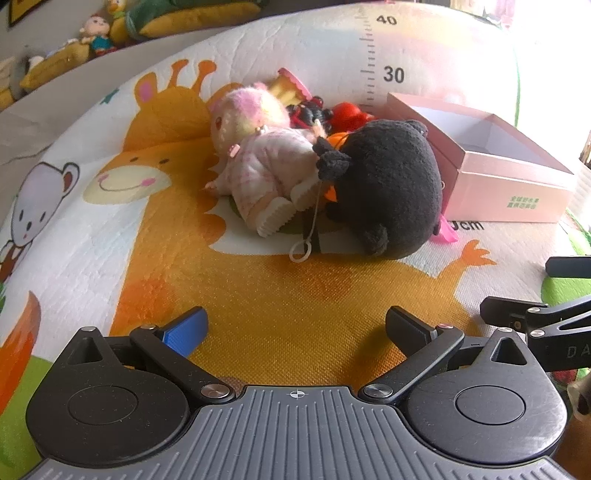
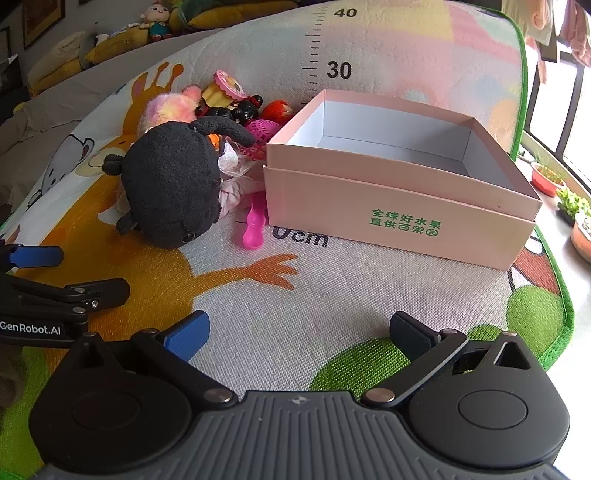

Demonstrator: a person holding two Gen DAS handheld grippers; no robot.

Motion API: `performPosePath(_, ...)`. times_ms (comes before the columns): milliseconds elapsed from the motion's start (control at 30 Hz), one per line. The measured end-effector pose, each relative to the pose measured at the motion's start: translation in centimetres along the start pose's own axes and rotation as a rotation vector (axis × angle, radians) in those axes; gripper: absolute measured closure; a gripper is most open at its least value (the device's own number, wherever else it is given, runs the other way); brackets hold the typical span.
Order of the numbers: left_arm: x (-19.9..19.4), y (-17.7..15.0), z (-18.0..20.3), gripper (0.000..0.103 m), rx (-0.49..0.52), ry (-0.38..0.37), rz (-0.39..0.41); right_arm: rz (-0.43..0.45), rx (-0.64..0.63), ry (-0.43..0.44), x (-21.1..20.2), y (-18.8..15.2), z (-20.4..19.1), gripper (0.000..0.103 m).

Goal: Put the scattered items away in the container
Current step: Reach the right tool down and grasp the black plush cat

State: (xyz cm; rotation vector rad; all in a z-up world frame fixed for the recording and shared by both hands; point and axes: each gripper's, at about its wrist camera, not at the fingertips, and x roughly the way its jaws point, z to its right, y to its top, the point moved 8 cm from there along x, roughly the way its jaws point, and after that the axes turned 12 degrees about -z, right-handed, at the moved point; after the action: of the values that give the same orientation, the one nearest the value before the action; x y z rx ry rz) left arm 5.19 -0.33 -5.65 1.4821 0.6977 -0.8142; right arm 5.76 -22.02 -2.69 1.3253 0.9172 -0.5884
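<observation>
A pile of toys lies on the play mat left of a pink cardboard box [image 1: 513, 199] [image 2: 399, 218]. The box holds nothing. A black plush [image 1: 388, 192] [image 2: 170, 192] lies nearest the box, and a doll in pink check clothes [image 1: 266, 173] lies beside it. Behind them are a pink-and-yellow cupcake toy [image 2: 225, 88], a red toy [image 1: 347, 114] [image 2: 277, 110] and a black-and-red figure [image 2: 240, 109]. A pink plastic spoon [image 2: 253, 225] rests by the box wall. My left gripper [image 1: 297, 328] is open, short of the pile. My right gripper [image 2: 299, 332] is open, in front of the box.
The giraffe-print play mat [image 1: 258, 302] [image 2: 332, 295] has a ruler strip printed on it. Plush toys [image 1: 96, 35] sit along a sofa at the back. Potted plants [image 2: 569, 199] stand by a window at the right, beyond the mat's green edge.
</observation>
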Motion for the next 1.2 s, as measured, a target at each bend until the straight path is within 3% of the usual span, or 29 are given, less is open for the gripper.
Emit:
performPosePath(133, -0.8, 0.2, 0.3, 0.0, 0.006, -0.075, 0.007, 0.048, -0.034, 0.025, -0.4, -0.6, 0.1, 0.0)
performPosePath(267, -2.5, 2.4, 0.2, 0.0, -0.032, -0.117, 0.077, 0.052, -0.04, 0.032, -0.5, -0.5, 0.2, 0.0)
performPosePath(400, -3.7, 6.7, -2.0, 0.0, -0.077, -0.017, 0.185, 0.056, -0.048, 0.032, -0.4, -0.4, 0.1, 0.0)
performPosePath(500, -2.8, 10.3, -4.8, 0.0, -0.116, 0.06, 0.219, 0.059, -0.057, 0.035, -0.4, -0.4, -0.1, 0.0)
performPosePath(700, 3.7, 15.6, -7.6, 0.0, -0.162, -0.011, 0.111, 0.056, -0.065, 0.035, -0.3, -0.3, -0.2, 0.0)
performPosePath(800, 5.6, 16.1, -8.6, 0.0, -0.112, 0.09, 0.092, 0.048, -0.082, 0.048, -0.4, -0.2, -0.2, 0.0)
performPosePath(867, 5.2, 15.2, -9.4, 0.0, -0.058, 0.16, 0.111, 0.049, -0.096, 0.106, -0.9, 0.0, 0.0, 0.0)
performPosePath(967, 3.6, 12.7, -10.6, 0.0, -0.004, 0.218, 0.113, 0.136, -0.068, 0.205, -2.7, 1.4, 0.7, 0.0)
performPosePath(1033, 3.2, 10.7, -10.8, 0.0, -0.013, 0.126, 0.059, 0.232, -0.09, 0.197, -3.8, 3.1, 0.5, 0.0)
performPosePath(1133, 3.6, 7.7, -10.3, 0.0, -0.064, -0.121, -0.071, 0.3, -0.163, 0.196, -3.9, 5.1, -1.4, 0.0)
performPosePath(1200, 2.8, 6.5, -9.8, 0.0, -0.049, -0.151, -0.066, 0.318, -0.222, 0.211, -3.6, 6.0, -3.0, 0.0)
